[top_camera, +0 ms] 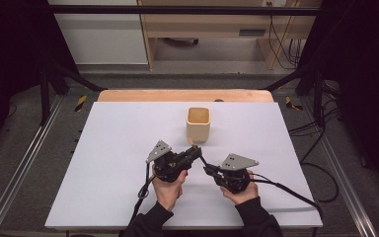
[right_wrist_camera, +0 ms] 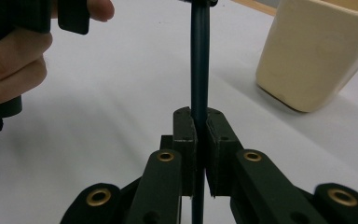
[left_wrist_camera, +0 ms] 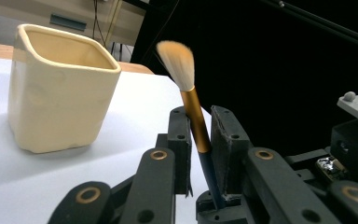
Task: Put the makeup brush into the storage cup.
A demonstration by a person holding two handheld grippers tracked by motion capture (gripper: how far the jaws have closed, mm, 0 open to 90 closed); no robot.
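Note:
A brush (left_wrist_camera: pixel 196 116) with pale bristles, a gold ferrule and a dark handle stands tilted between the pads of my left gripper (left_wrist_camera: pixel 198 112), which is shut on the ferrule. My right gripper (right_wrist_camera: pixel 199 114) is shut on the lower part of the dark handle (right_wrist_camera: pixel 199 60). In the high view both grippers meet near the table's middle, the left gripper (top_camera: pixel 196 149) just in front of a cream square cup (top_camera: pixel 198 123) and the right gripper (top_camera: pixel 208 169) a little nearer to me. The cup (left_wrist_camera: pixel 60 88) stands upright and looks empty; its wall (right_wrist_camera: pixel 317 51) shows beyond the handle.
The white tabletop (top_camera: pixel 113 163) spreads wide to the left and right of the hands. A wooden edge (top_camera: pixel 182 95) runs along its far side. Metal rails (top_camera: pixel 24 163) flank the table, and cables (top_camera: pixel 321 168) lie on the floor at the right.

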